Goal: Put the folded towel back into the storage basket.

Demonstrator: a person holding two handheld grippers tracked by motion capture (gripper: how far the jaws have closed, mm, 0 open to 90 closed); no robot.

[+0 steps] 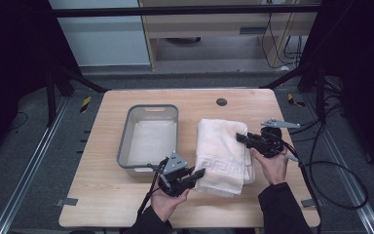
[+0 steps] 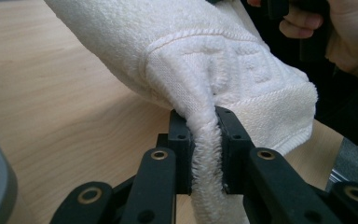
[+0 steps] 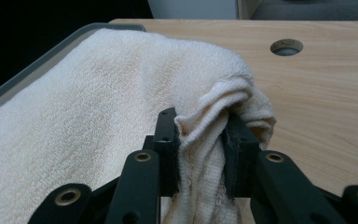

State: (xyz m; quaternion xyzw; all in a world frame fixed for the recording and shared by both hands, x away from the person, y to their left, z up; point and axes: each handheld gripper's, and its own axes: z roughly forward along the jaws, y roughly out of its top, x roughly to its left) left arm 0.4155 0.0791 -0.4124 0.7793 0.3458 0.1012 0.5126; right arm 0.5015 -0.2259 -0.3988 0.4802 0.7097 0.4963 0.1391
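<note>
A folded cream towel (image 1: 222,155) lies on the wooden table, just right of a grey bin. My left gripper (image 1: 198,174) is shut on the towel's near left corner; in the left gripper view the terry edge (image 2: 206,154) is pinched between the black jaws. My right gripper (image 1: 241,138) is shut on the towel's far right edge, where bunched layers of the cloth (image 3: 204,140) sit between its jaws. The left gripper view also catches the hand holding the right gripper (image 2: 335,32) beyond the towel.
The grey plastic bin (image 1: 125,141) stands left of the towel, holding a white cloth on its floor. A round cable hole (image 1: 221,102) sits near the table's far edge. Cables trail off the right side, and bare wood lies in front of the towel.
</note>
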